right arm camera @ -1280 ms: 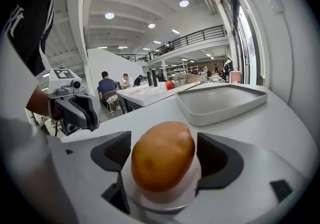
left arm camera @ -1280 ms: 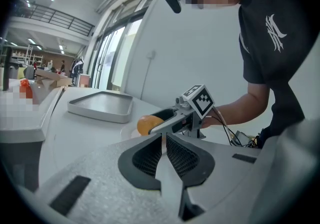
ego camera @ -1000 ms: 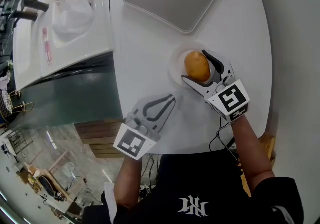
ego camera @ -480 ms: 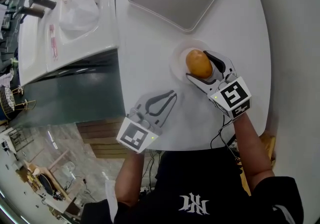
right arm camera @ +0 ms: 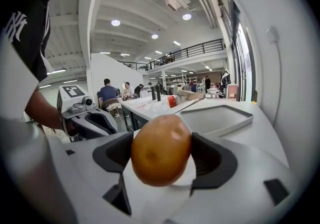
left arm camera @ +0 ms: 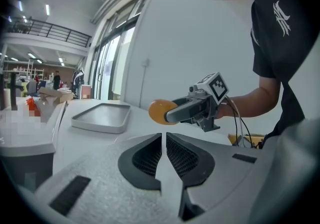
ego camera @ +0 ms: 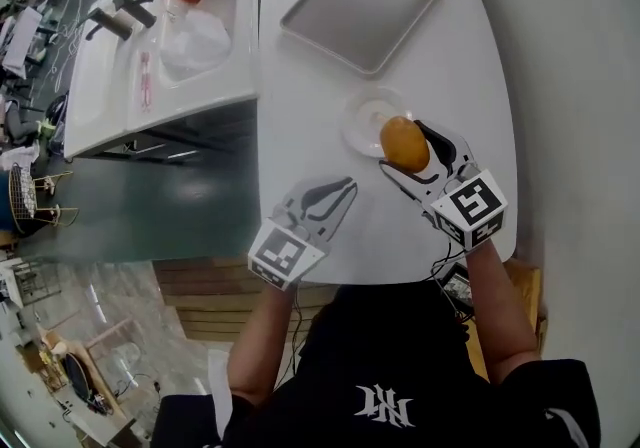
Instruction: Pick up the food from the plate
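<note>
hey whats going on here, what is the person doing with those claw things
A person is working two hand-held grippers at a white table. The right claw is shut on a round orange-brown piece of food, which looks lifted just clear of the small white plate, over its near edge. The left claw is shut and empty, off to the side over the table. A grey tray sits farther back.
</note>
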`<state>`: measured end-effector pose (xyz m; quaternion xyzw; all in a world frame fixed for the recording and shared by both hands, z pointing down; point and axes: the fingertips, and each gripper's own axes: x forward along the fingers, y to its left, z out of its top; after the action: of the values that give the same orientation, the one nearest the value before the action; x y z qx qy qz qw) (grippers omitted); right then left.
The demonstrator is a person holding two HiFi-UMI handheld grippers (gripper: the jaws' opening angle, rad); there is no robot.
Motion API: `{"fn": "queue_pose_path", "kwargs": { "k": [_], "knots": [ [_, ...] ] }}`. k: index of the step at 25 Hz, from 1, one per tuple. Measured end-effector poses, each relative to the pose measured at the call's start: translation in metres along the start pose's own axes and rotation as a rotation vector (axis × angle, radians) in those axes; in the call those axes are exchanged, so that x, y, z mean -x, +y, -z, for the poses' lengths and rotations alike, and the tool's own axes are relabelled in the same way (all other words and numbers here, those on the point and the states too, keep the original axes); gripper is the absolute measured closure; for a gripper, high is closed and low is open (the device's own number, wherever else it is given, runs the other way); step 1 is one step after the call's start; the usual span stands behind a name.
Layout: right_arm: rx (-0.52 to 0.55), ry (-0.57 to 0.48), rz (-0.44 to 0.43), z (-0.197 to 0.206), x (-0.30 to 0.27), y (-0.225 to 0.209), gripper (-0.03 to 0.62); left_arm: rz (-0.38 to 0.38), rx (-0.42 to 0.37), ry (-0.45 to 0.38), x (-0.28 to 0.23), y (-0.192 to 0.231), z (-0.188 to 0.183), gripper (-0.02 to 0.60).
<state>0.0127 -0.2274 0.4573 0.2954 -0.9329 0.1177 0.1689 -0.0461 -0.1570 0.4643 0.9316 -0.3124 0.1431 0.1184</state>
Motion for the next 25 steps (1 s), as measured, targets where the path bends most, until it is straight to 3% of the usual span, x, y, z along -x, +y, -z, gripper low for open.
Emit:
{"fn": "queue_pose_path", "kwargs": {
  "k": [5,11,18,25],
  "knots": [
    [-0.045,-0.108,0.031,-0.03,0.065,0.039,0.235,0.014,-0.056,-0.053,0.024,-0.046,-0.029,0.572],
    [-0.028,-0.15,0.055,-0.04,0.133,0.099,0.235,0.046,-0.112,-0.121,0.062,-0.118,-0.062,0.574],
    [-0.015,-0.215,0.077,-0.042,0.197,0.166,0.235,0.095,-0.161,-0.164,0.104,-0.198,-0.076,0.574],
    [-0.008,-0.233,0.076,-0.031,0.223,0.207,0.235,0.105,-0.197,-0.187,0.136,-0.235,-0.076,0.572]
  ]
}}
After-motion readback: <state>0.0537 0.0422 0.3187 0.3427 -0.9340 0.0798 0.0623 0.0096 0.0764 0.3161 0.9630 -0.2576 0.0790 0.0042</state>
